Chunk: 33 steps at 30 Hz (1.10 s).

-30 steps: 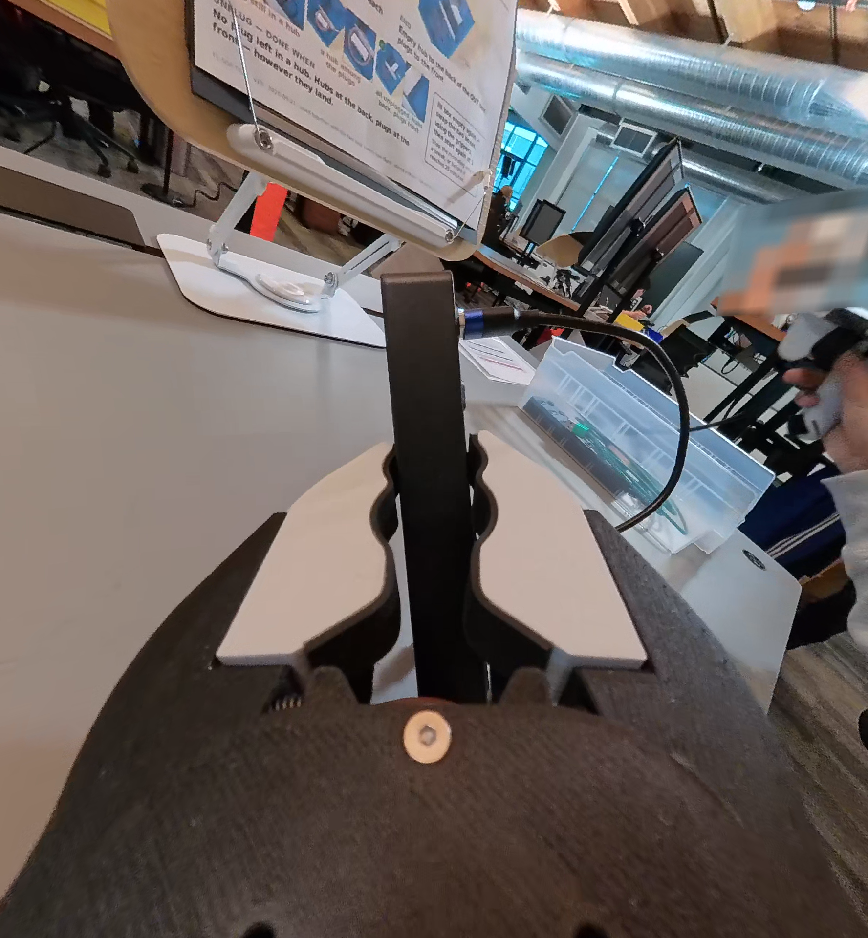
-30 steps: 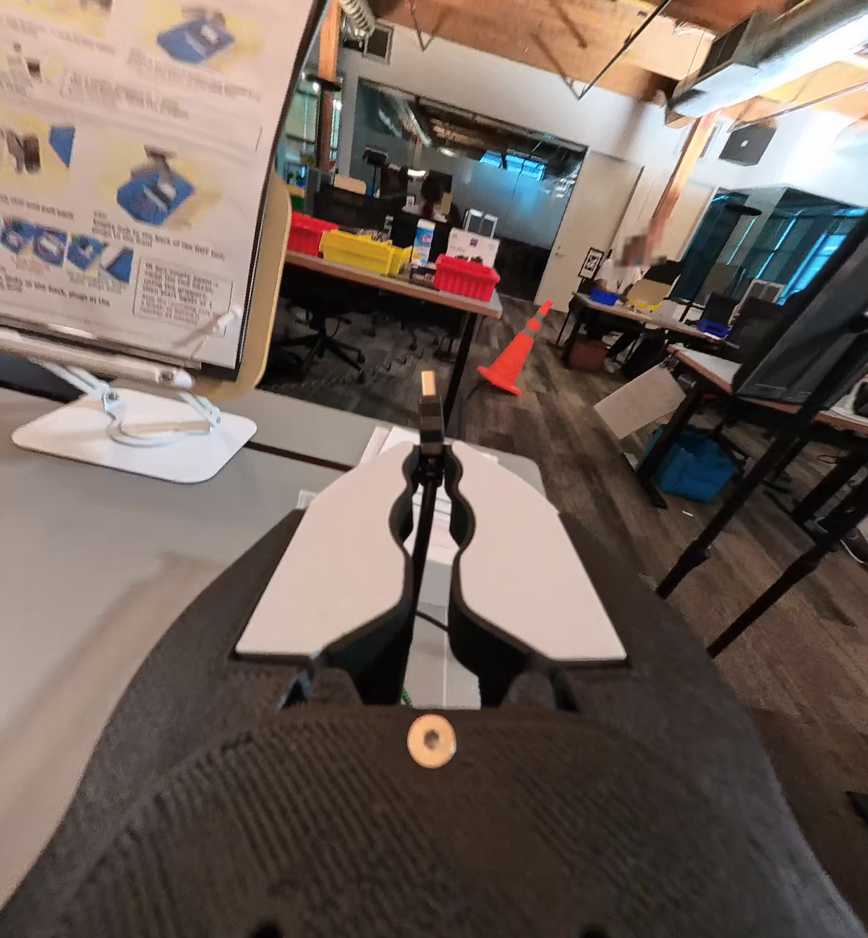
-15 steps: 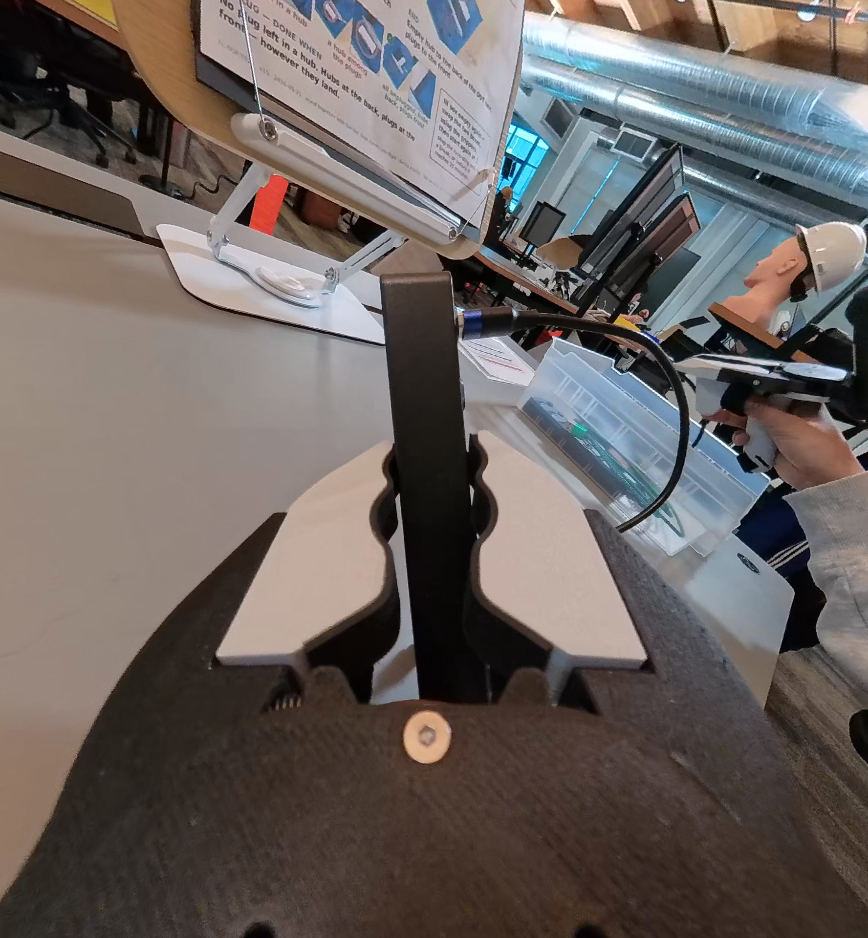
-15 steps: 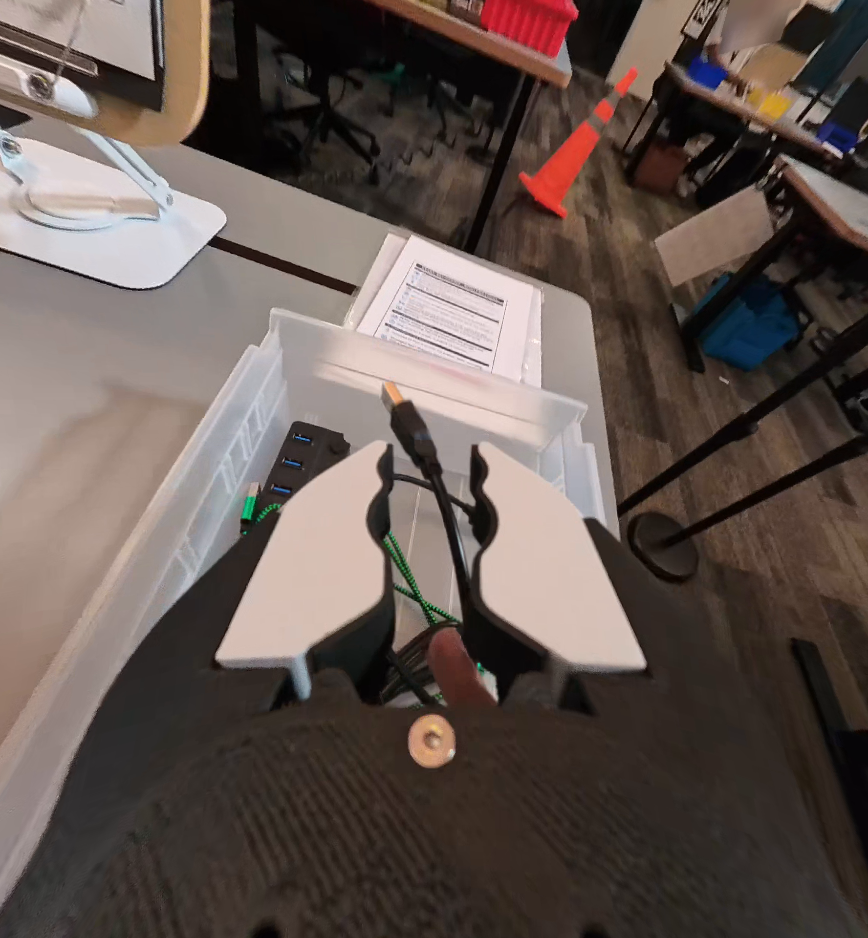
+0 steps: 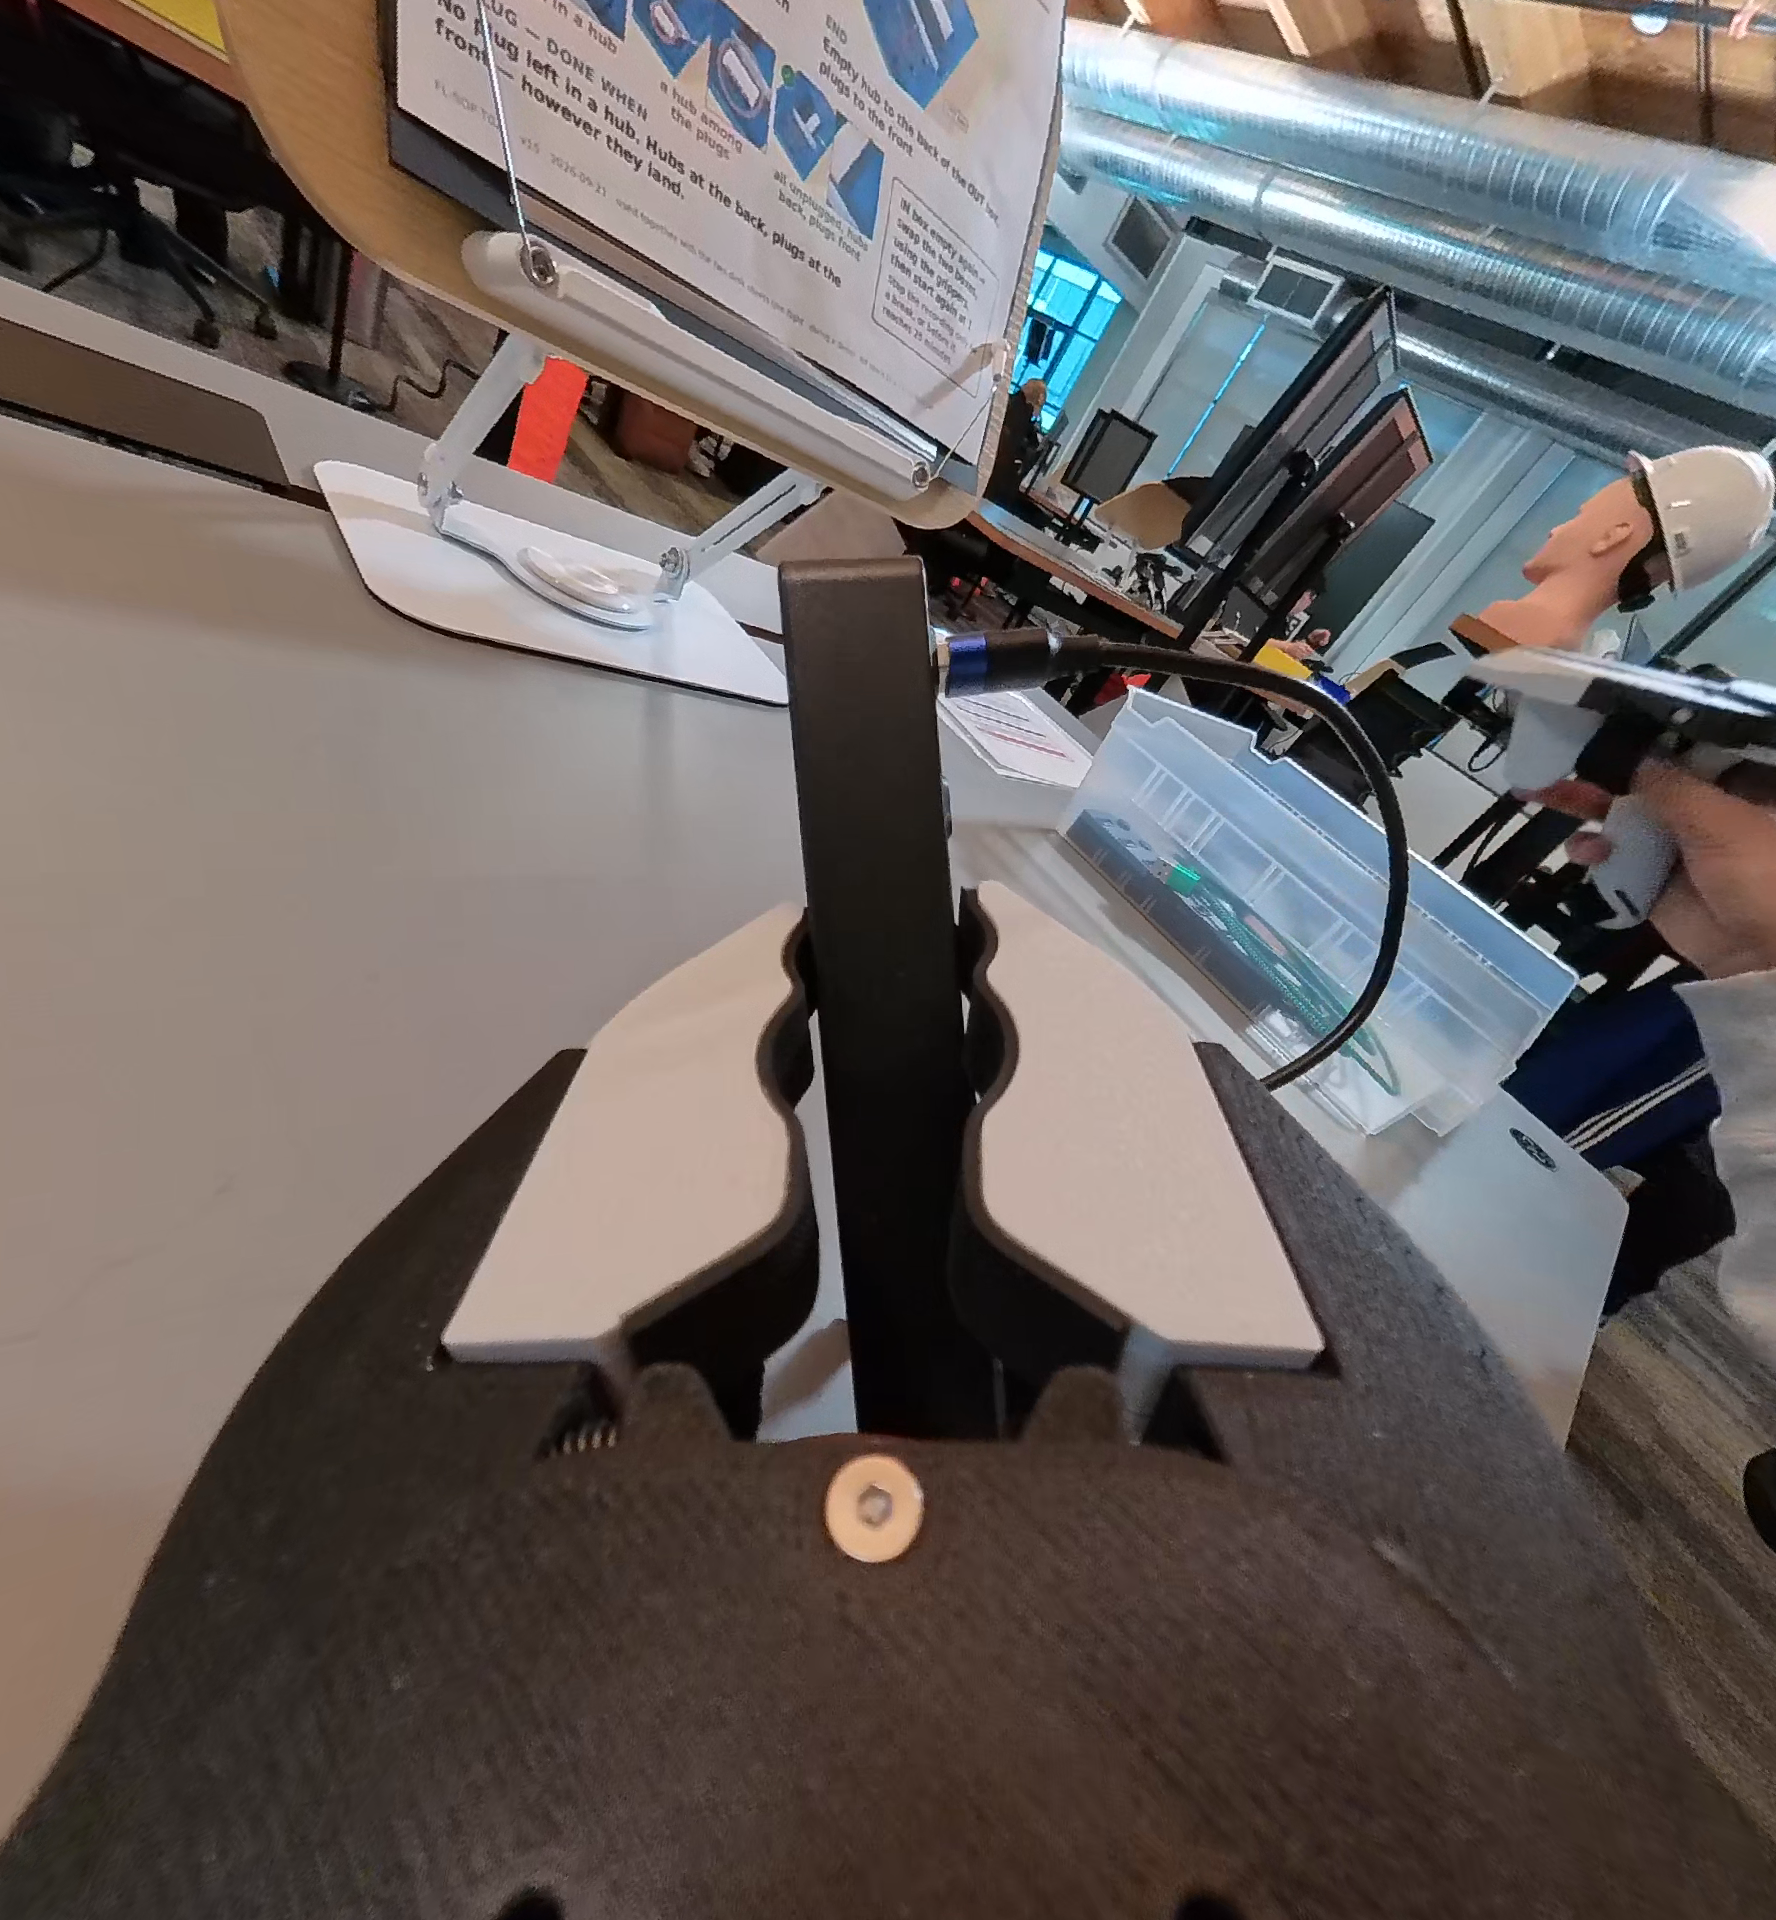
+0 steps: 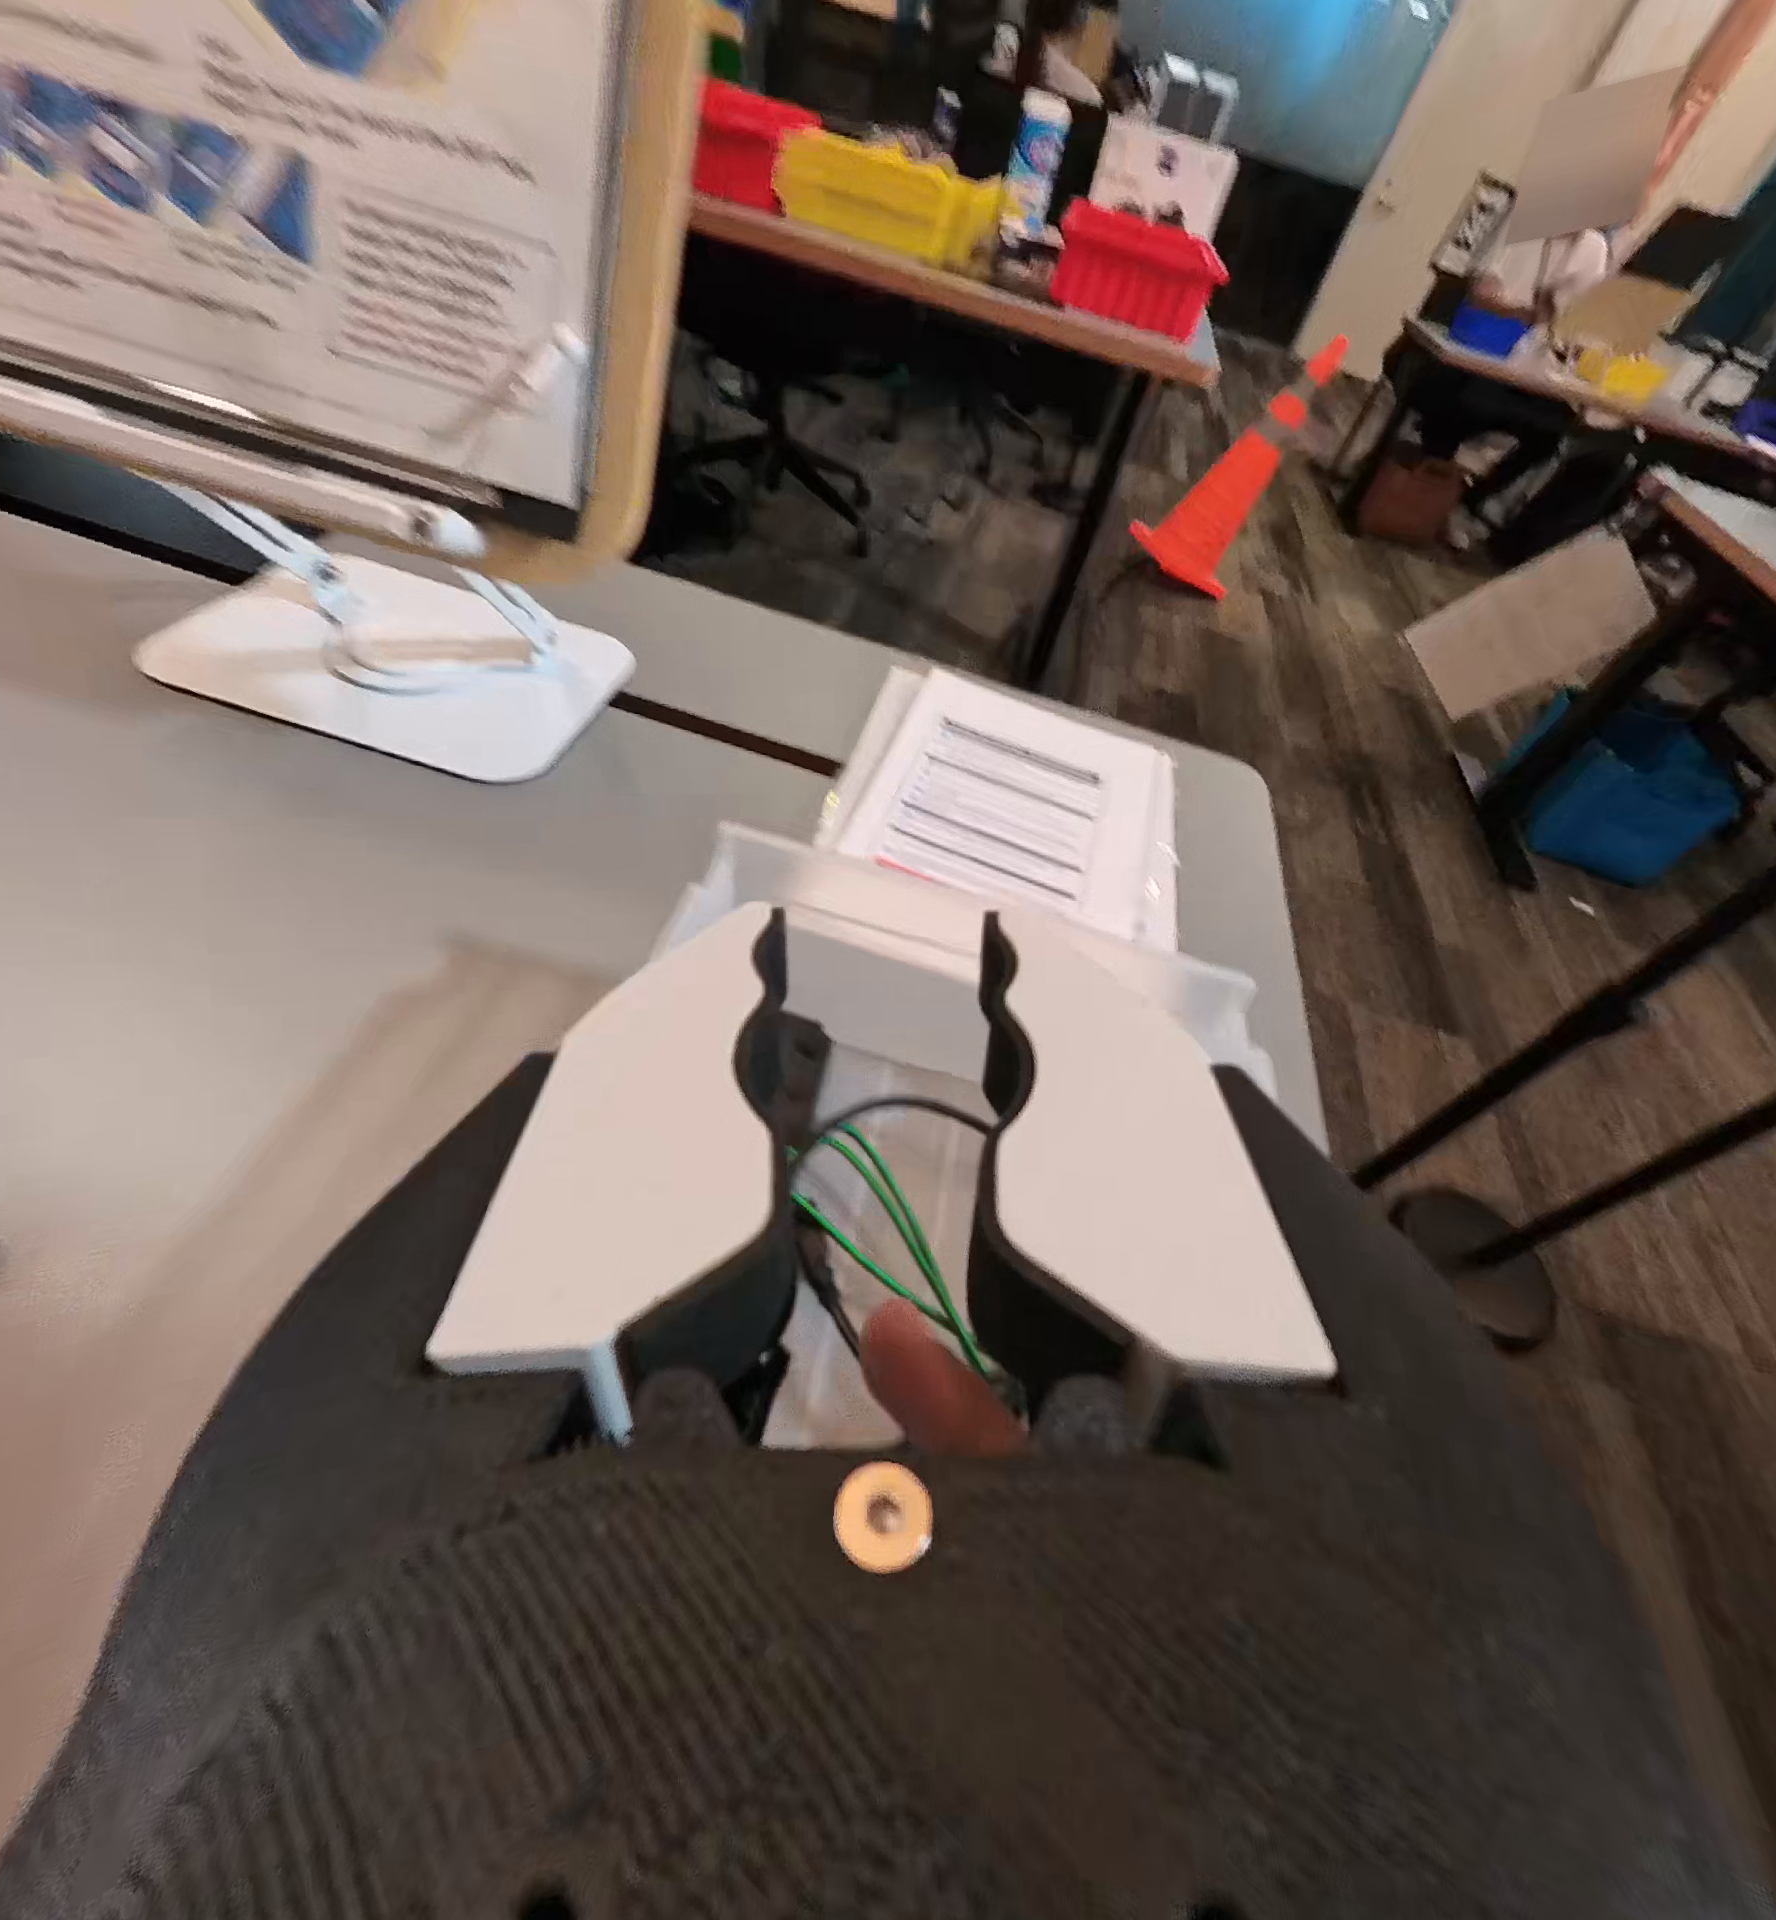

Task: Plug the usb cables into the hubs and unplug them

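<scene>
One black hub upright, one black cable plugged in. One clear bin, green cables inside, number unclear. One document stand. Two printed sheets.

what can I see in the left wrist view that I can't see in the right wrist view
Only the left wrist view shows the left gripper shut on the black hub, a black cable plugged into its side, and a hand holding the other gripper. Only the right wrist view shows the open right gripper, green cables in the bin and an orange cone. Both show the clear bin and the instruction stand.
</scene>
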Motion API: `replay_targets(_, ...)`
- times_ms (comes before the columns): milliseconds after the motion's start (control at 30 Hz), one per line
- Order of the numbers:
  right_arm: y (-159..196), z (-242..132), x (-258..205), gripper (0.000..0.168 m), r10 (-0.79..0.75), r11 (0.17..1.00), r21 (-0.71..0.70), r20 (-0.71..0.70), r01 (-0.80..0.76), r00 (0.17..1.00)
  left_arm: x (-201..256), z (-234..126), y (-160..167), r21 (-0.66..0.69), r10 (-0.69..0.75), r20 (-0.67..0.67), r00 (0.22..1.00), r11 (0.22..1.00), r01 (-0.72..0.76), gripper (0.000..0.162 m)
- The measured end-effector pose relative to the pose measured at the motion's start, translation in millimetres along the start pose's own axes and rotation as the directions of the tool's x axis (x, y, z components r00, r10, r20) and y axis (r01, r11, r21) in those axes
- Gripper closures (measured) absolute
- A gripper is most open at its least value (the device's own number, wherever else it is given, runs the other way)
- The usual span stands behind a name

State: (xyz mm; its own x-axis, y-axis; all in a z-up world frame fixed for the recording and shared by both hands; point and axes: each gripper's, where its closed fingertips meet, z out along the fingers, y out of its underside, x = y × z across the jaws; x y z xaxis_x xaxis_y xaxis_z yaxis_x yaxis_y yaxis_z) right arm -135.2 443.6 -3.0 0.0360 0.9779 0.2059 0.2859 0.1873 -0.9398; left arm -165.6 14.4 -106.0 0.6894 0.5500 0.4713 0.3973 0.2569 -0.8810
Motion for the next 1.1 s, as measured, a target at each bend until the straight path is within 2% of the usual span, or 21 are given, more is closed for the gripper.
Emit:
replay_targets(133, -48.7, -16.8, -63.5, 0.132, -0.079, 0.986, 0.156, 0.136, 0.057, 0.988, 2.3, -0.3, -0.5, 0.002, 0.017, 0.000, 1.000, 1.000, -0.017, 0.135)
replay_targets(267, -86.3, -41.6, -170.8, 0.134, -0.253, 0.933, 0.327, 0.306, 0.148, 0.918, 6.5, -0.7, -1.0, 0.003, 0.054, -0.001, 0.999, 0.999, -0.054, 0.135)
replay_targets(400, -78.9, -61.2, -283.3, 0.136, -0.495, 0.847, 0.408, 0.369, 0.341, 0.787, 14.6, -1.6, -1.6, 0.006, 0.118, -0.008, 0.993, 0.993, -0.118, 0.135)
replay_targets(533, -50.7, -68.9, -352.5, 0.142, -0.660, 0.744, 0.435, 0.354, 0.508, 0.663, 33.5, -0.7, 2.3, -0.002, 0.242, -0.024, 0.970, 0.970, -0.242, 0.135)
replay_targets(633, -37.6, -65.0, -369.1, 0.147, -0.727, 0.680, 0.440, 0.303, 0.586, 0.617, 52.5, -0.5, 7.6, -0.008, 0.380, -0.032, 0.924, 0.925, -0.381, 0.135)
replay_targets(733, -25.0, -60.9, -377.3, 0.152, -0.732, 0.680, 0.412, 0.334, 0.606, 0.595, 69.7, -1.5, 12.9, 0.002, 0.489, -0.043, 0.871, 0.872, -0.490, 0.135)
replay_targets(800, -15.5, -56.1, -378.2, 0.151, -0.735, 0.678, 0.372, 0.351, 0.634, 0.580, 75.9, -2.0, 15.5, 0.006, 0.524, -0.048, 0.850, 0.851, -0.525, 0.135)
replay_targets(867, -14.2, -52.5, -374.4, 0.159, -0.763, 0.646, 0.361, 0.300, 0.672, 0.572, 78.0, -2.3, 16.7, 0.007, 0.542, -0.047, 0.839, 0.840, -0.542, 0.135)
replay_targets(1067, -15.9, -52.4, -372.2, 0.160, -0.829, 0.557, 0.355, 0.179, 0.751, 0.530, 80.5, -2.0, 16.8, 0.000, 0.564, -0.054, 0.824, 0.825, -0.565, 0.134)
replay_targets(1100, -15.9, -53.0, -372.4, 0.160, -0.831, 0.553, 0.355, 0.176, 0.753, 0.528, 82.4, -1.6, 15.9, -0.005, 0.566, -0.060, 0.822, 0.823, -0.567, 0.124)
